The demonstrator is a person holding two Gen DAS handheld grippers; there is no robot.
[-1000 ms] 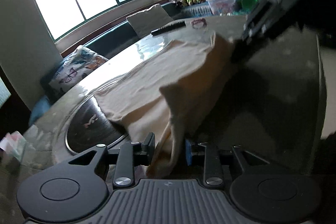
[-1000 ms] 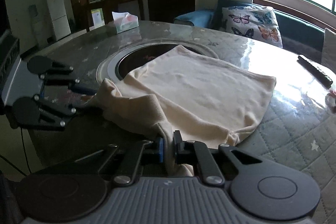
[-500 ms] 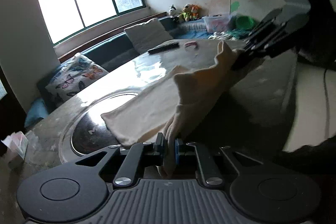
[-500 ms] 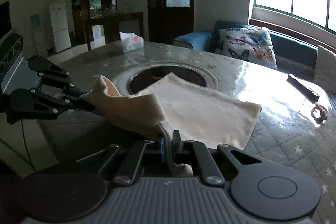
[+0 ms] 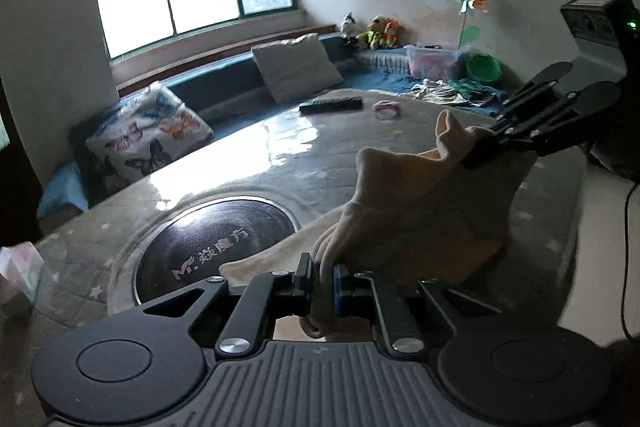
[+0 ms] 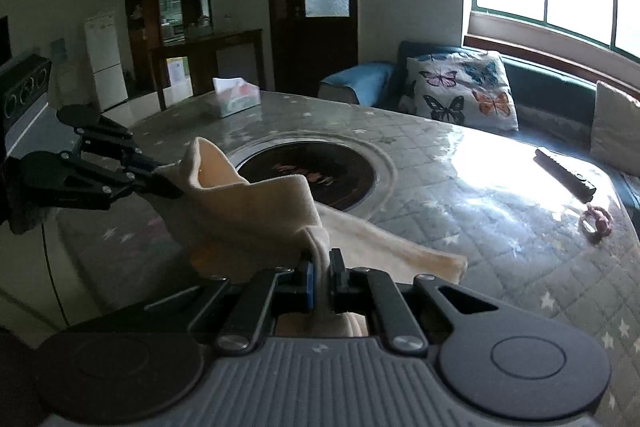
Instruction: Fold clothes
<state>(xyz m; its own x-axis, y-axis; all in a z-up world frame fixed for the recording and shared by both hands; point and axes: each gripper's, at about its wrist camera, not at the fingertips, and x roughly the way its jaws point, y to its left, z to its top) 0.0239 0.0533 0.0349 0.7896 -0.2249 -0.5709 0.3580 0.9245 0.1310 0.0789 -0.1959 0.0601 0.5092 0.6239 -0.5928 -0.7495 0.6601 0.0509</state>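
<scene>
A cream garment (image 5: 432,211) hangs lifted between my two grippers above the round table (image 5: 304,163); its far part trails on the table near the dark centre disc. My left gripper (image 5: 323,277) is shut on one corner of the garment. My right gripper (image 6: 322,277) is shut on the other corner of the garment (image 6: 248,215). Each gripper shows in the other's view: the right one at the upper right of the left wrist view (image 5: 486,149), the left one at the left of the right wrist view (image 6: 168,183).
A dark round inset (image 5: 216,247) sits in the table's middle. A remote (image 6: 564,175) and a pink band (image 6: 598,221) lie on the far side. A tissue box (image 6: 236,97) stands near the edge. A bench with cushions (image 5: 148,135) runs under the window.
Both grippers have risen and pulled back toward the table's near edge with the garment. The cloth has come off most of the table, uncovering the dark centre disc.
</scene>
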